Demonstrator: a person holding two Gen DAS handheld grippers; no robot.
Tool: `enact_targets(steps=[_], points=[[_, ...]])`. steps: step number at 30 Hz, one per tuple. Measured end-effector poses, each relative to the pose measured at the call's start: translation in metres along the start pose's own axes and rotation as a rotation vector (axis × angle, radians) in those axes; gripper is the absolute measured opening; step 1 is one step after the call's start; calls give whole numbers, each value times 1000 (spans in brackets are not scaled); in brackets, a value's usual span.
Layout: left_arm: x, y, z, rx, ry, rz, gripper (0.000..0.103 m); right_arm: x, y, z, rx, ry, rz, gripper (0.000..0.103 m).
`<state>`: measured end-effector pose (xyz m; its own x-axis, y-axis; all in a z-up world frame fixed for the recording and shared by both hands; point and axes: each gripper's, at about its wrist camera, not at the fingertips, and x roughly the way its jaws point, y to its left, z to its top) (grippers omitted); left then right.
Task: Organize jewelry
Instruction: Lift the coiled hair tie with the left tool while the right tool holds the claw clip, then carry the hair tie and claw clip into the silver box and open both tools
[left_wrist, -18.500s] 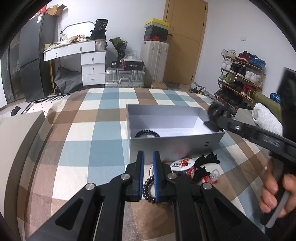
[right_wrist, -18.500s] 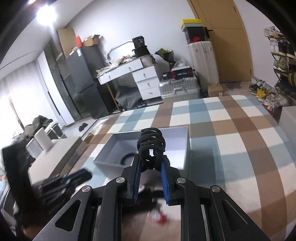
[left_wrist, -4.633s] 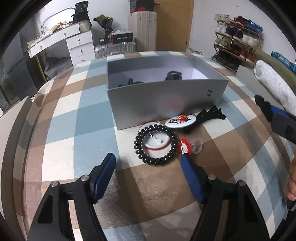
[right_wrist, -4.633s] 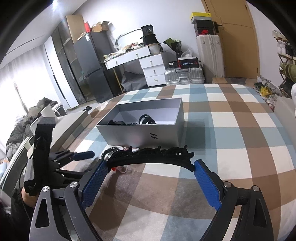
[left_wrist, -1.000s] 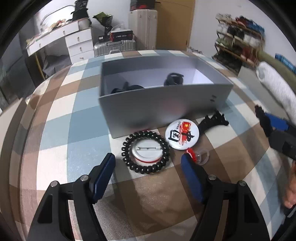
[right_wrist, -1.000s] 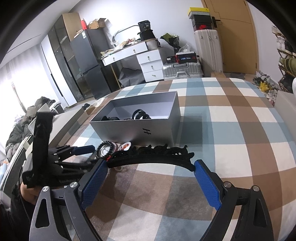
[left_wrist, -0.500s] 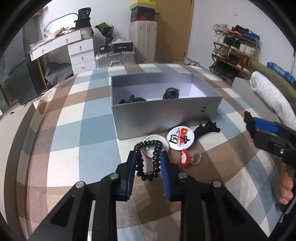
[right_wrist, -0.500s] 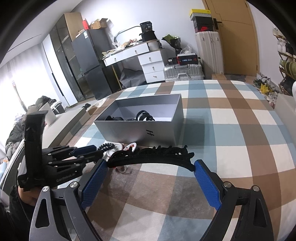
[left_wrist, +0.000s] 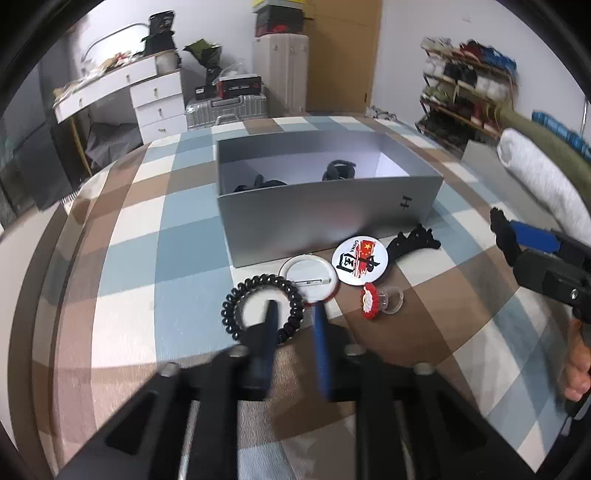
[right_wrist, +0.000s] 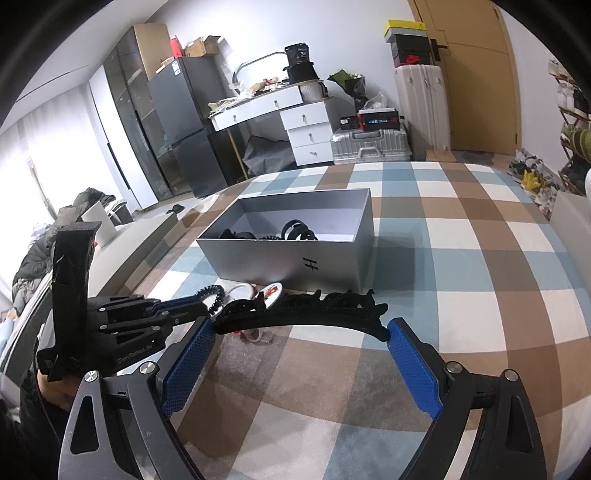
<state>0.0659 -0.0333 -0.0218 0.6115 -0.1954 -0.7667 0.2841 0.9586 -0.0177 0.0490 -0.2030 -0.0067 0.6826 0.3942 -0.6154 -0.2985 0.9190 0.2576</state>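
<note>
The left gripper (left_wrist: 294, 314) pinches the rim of the black spiral coil hair tie (left_wrist: 263, 308) lying on the checked blanket (left_wrist: 177, 243), just before the grey cardboard box (left_wrist: 325, 214). The right gripper (right_wrist: 301, 341), fingers spread wide, holds the black toothed headband (right_wrist: 306, 310) stretched between them

There is one grey box (left_wrist: 332, 214) on the checked blanket (left_wrist: 147, 258). In front of the box lie two round badges: one white badge (left_wrist: 308, 277) and one printed badge (left_wrist: 359, 260). There is one black coil hair tie (left_wrist: 263, 309), one clear ring with a red flower (left_wrist: 380, 301), and one black headband (right_wrist: 303, 310). Inside the box are several black pieces; I cannot count them exactly.
</note>
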Motion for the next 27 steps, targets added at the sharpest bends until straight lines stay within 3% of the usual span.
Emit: enact_targets(steps=[6, 9, 20, 27], points=[[14, -1, 1, 38, 52, 21, 21, 2, -3, -1, 6, 4, 0, 94], [13, -1, 1, 46, 51, 5, 5, 2, -5, -1, 9, 6, -3, 94], [-21, 6, -1, -2, -53, -35, 4, 2, -6, -1, 9, 3, 2, 94], [-45, 6, 12, -40, -172, -73, 4, -3, -1, 4, 9, -24, 29, 94]])
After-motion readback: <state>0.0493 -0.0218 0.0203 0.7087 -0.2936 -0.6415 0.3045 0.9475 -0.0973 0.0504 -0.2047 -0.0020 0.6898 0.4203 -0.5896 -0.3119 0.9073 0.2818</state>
